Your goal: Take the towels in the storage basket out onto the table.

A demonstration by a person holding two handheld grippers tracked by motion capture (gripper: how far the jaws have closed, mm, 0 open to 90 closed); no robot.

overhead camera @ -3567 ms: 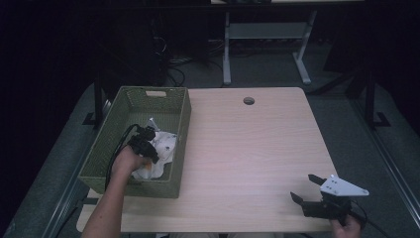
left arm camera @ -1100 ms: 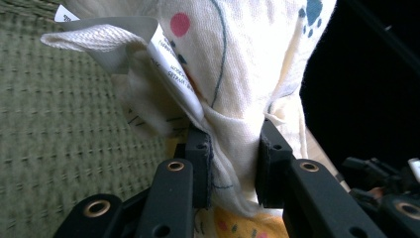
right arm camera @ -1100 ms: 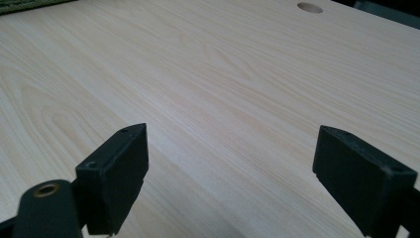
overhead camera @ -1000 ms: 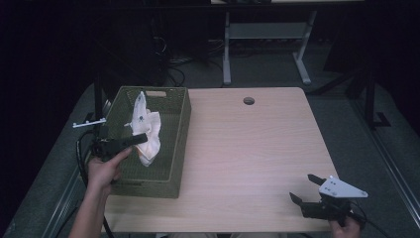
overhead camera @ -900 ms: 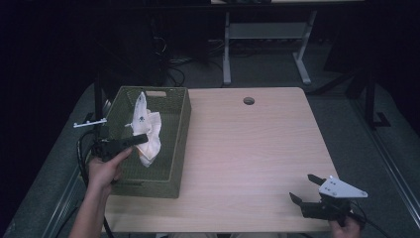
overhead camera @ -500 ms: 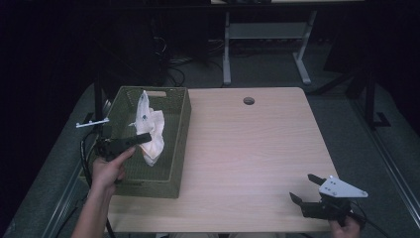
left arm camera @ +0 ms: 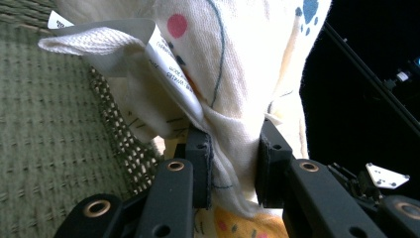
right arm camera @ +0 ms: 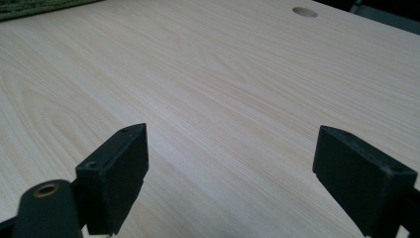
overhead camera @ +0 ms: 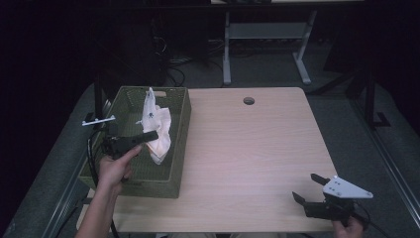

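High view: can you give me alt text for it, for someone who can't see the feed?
The left gripper holds a white printed cloth lifted above a green woven basket at the left of a light wooden table. The right gripper, fingers open, rests near the table's front right corner.

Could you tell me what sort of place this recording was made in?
Probably a lab or workshop set up for recording: a plain wooden table with a cable hole, a metal workbench frame behind, and loose cables on a dark floor.
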